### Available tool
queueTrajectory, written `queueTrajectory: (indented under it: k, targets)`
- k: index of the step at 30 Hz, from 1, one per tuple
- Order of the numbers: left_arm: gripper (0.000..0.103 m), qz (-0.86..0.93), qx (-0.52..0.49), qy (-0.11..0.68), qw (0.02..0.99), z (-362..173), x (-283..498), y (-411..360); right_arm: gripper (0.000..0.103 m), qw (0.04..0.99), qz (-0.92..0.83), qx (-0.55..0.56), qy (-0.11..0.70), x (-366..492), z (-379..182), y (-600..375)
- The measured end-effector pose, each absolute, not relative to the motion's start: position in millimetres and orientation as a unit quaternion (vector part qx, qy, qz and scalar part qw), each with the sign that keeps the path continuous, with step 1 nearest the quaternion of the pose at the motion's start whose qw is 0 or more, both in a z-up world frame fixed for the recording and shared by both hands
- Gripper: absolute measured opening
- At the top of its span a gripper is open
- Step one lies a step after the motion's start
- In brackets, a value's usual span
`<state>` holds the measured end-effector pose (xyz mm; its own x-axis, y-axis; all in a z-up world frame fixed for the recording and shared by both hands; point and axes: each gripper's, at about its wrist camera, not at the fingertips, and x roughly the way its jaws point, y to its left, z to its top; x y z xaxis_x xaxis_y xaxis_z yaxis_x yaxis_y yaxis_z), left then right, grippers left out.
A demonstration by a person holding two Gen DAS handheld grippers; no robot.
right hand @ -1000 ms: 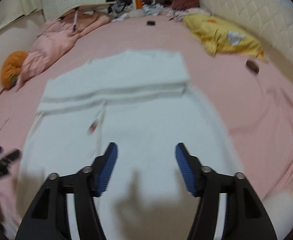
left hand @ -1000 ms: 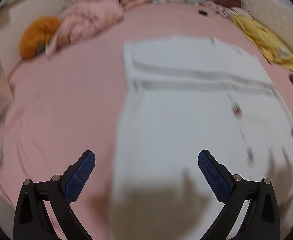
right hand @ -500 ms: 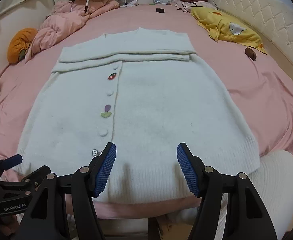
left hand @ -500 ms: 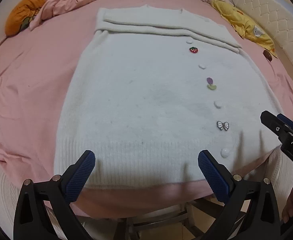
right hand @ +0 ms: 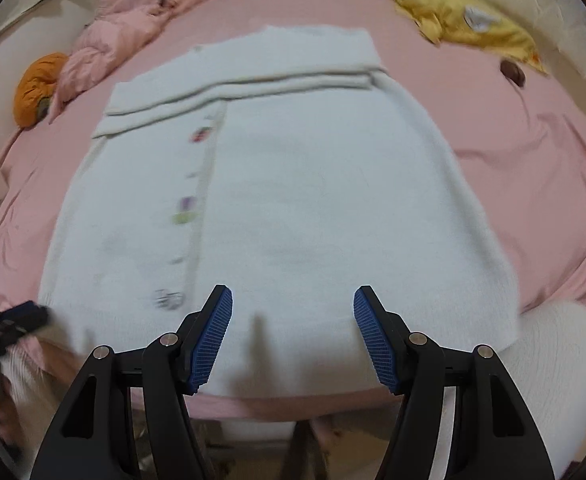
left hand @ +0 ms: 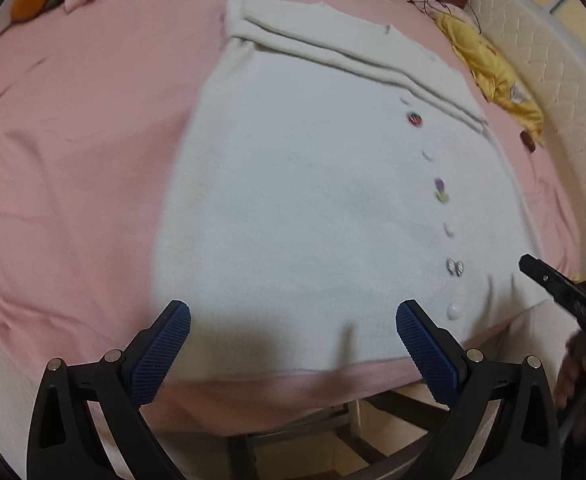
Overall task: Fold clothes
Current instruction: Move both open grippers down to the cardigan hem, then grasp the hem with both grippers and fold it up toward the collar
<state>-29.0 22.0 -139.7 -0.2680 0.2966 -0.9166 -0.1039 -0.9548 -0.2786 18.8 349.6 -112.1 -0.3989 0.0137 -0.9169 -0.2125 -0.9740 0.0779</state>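
A white knit cardigan (left hand: 317,184) (right hand: 301,200) lies flat on the pink bed, its sleeves folded across the chest at the far end. Decorated buttons run down its front. My left gripper (left hand: 293,320) hangs open over the hem near the bed's front edge, nothing between its blue pads. My right gripper (right hand: 293,304) is open too, above the hem's middle, holding nothing. The right gripper's black tip (left hand: 553,284) shows at the right of the left wrist view; the left gripper (right hand: 5,324) appears blurred at the left of the right wrist view.
A yellow garment (right hand: 465,20) and a small dark object (right hand: 513,72) lie at the far right by the padded headboard (left hand: 565,64). A pink duvet (right hand: 125,40) and an orange cushion (right hand: 37,88) sit at the far left. The bed's front edge (left hand: 293,392) drops to the floor.
Both grippers pulled back to the bed's near edge a second ago, then moved slightly forward again over the hem. Both stayed open. The cardigan has not moved.
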Motion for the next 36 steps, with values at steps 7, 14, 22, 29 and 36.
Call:
queueTrajectory:
  k: [7, 14, 22, 29, 36]
  targets:
    - [0.103, 0.716, -0.642, -0.208, 0.180, -162.2, -64.0, -46.5, 0.064, 0.113, 0.757, -0.624, 0.159, -11.2, -120.3, 462.5]
    - [0.103, 0.681, -0.666, -0.214, 0.218, -178.6, -64.9, -25.0, 0.067, 0.123, 0.659, -0.692, 0.268, -24.2, -161.5, 523.6]
    - [0.102, 0.667, -0.671, -0.221, 0.235, -183.0, -62.6, -9.0, 0.083, 0.013, 0.630, -0.710, 0.314, -25.7, -176.2, 498.6]
    - [0.098, 0.647, -0.672, -0.240, 0.270, -188.9, -54.6, -3.1, 0.067, -0.024, 0.614, -0.707, 0.351, -15.7, -181.7, 504.4]
    - [0.012, 0.641, -0.692, -0.257, 0.209, -198.4, -63.8, -15.0, 0.013, -0.020, 0.631, -0.710, 0.310, -4.5, -174.8, 509.9]
